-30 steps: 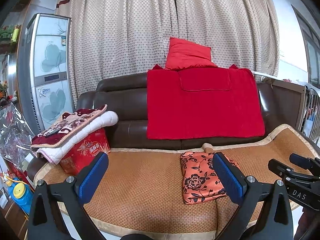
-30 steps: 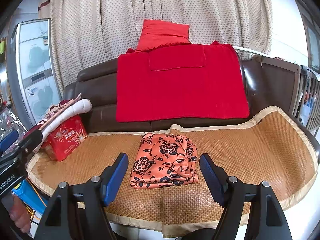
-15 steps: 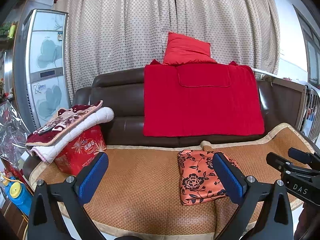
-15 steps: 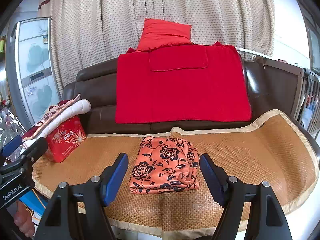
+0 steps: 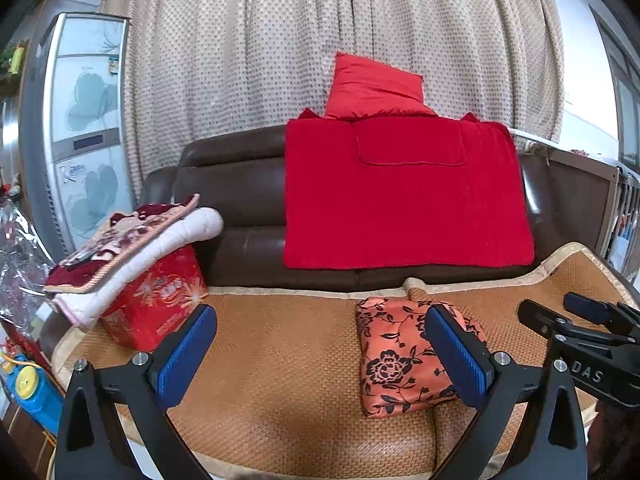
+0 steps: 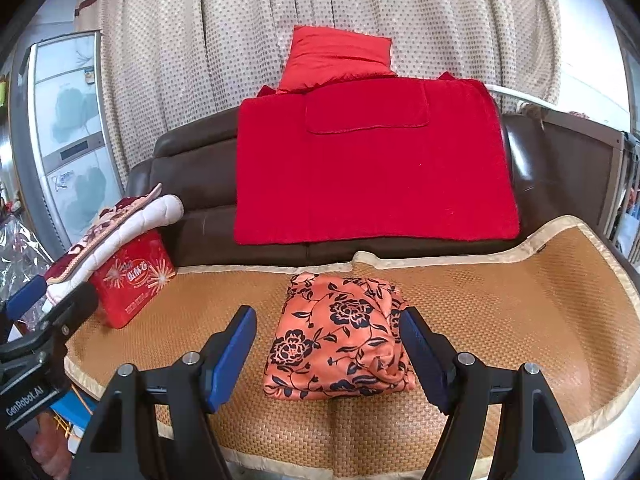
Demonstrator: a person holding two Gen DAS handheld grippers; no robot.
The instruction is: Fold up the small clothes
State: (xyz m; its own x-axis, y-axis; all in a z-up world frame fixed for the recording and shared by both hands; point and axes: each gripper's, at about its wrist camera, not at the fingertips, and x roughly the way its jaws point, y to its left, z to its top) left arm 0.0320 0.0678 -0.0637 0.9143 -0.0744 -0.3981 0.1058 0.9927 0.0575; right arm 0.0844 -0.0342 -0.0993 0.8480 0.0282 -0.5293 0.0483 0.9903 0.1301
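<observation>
The orange flowered cloth (image 6: pixel 340 336) lies folded in a neat little square on the woven mat (image 6: pixel 500 300) that covers the sofa seat. In the right wrist view it sits at about 12 o'clock from the right hand-held gripper (image 6: pixel 328 356), between its two blue fingers but farther back, and nothing touches it. That hand-held gripper is spread wide and holds nothing.

The left hand-held gripper (image 5: pixel 320 356) is spread wide too, and empty. In its view the cloth (image 5: pixel 404 364) is off at about 2 o'clock, partly hidden behind one blue finger (image 5: pixel 456 356).

What has changed in the last second is small. Both hand-held grippers have lifted and pulled back a little, so the cloth looks a bit lower and farther off than it did. The cloth itself has not moved or changed shape.

I think that means this piece is finished. It looks tidy, with its edges tucked in, and the hands are letting it be.

At 9 o'clock a red box (image 6: pixel 134 284) sits under a folded blanket (image 6: pixel 116 232). A red towel (image 6: pixel 372 160) hangs over the sofa back, with a red pillow (image 6: pixel 336 56) on top. I see no other small clothes waiting on the mat.
</observation>
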